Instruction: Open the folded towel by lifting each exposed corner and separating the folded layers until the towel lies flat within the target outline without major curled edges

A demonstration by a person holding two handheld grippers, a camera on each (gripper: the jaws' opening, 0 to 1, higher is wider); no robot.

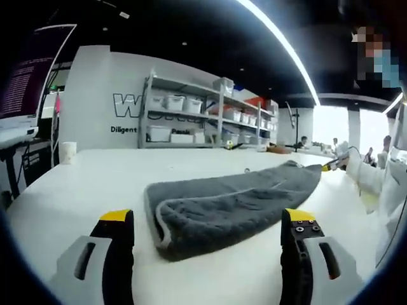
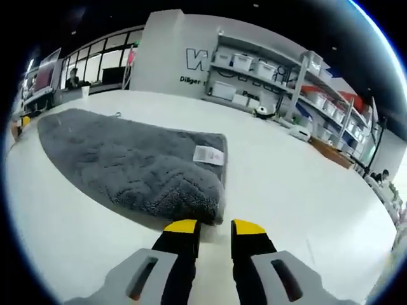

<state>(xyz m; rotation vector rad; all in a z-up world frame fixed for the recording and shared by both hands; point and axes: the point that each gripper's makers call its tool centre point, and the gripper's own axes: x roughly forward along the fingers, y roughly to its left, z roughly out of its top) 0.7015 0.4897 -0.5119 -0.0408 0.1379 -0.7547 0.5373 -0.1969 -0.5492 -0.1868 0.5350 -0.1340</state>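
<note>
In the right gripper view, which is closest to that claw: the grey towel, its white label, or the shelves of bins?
1. Grey towel, its corner right at the claw tips.
2. White label, on the towel farther in.
3. Shelves of bins, by the back wall.

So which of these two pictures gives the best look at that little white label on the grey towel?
The right gripper view. There the white label lies face-up on the grey towel, close to the camera near one corner, though its print is too small to read. The left gripper view shows the towel from its folded edge, and I can't make out the label there.
</note>
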